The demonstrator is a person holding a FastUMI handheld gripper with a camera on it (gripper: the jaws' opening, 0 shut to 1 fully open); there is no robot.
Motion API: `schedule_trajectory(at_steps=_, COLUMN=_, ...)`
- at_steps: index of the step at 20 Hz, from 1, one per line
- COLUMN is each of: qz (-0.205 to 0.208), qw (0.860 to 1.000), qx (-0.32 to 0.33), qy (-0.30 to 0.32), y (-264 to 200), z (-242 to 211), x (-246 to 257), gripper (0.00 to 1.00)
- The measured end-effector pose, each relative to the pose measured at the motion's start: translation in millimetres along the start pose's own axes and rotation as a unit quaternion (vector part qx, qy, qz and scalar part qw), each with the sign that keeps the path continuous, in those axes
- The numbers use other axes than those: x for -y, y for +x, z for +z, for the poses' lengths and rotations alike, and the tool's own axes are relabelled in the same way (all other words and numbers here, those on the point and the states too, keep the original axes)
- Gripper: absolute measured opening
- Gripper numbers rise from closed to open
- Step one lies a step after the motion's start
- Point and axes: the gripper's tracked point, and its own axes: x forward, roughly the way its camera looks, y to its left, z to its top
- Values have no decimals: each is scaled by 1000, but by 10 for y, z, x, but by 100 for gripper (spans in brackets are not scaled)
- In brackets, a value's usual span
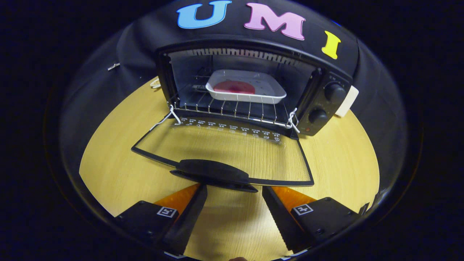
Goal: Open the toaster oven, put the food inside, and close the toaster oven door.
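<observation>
The black toaster oven (328, 108) stands on the wooden table (337, 163) with its glass door (232, 148) swung fully down, lying flat toward me. Inside, on the wire rack (224, 108), sits a white rectangular dish (268, 90) holding a round pink piece of food (233, 87). The door's black handle (214, 174) lies just ahead of my fingertips. My gripper (233, 190) is open, its fingers spread wide with nothing between them, a little short of the handle and slightly below it.
Two black knobs (333, 92) are on the oven's right panel. A white block (348, 101) sits against the oven's right side. A small pale object (156, 83) lies on the table left of the oven. Black cloth surrounds the table.
</observation>
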Motion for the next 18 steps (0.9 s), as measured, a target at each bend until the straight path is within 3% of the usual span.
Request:
schedule_trajectory(at_steps=4, qz=10, qw=997, qx=63, qy=-34, y=-261, z=478, x=7, gripper=98)
schedule_trajectory(at_steps=12, qz=-6, qw=989, qx=149, qy=9, y=-377, z=1477, x=314, gripper=99)
schedule_trajectory(at_steps=18, qz=-17, qw=971, qx=238, qy=22, y=-1072, z=1999, x=673, gripper=99)
